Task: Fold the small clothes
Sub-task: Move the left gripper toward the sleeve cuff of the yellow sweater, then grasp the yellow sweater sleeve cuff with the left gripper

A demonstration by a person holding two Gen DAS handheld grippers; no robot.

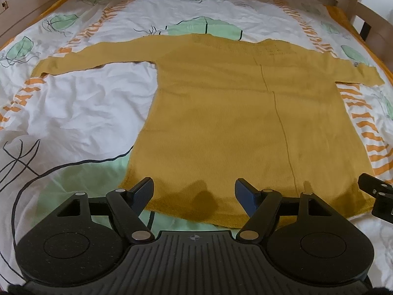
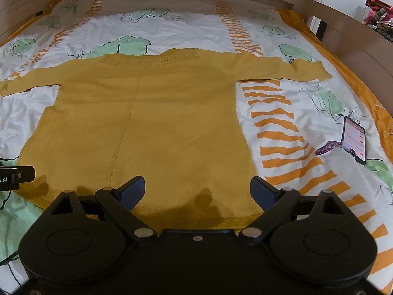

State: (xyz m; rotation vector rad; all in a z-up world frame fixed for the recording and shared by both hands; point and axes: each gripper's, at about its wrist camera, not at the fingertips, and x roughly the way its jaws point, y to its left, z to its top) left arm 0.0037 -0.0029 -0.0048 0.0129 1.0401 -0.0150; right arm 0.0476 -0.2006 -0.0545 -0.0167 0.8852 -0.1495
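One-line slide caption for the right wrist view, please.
Right gripper, jaws open, above the hem of a mustard sweater spread flat on a patterned duvet, phone at right.

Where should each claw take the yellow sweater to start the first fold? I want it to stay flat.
Grip the yellow sweater at its near hem, one corner each, coming from the near edge of the bed. It lies spread flat with sleeves out, and the hem sits right under the open left claw and right claw, so both can probably pinch it without dragging.
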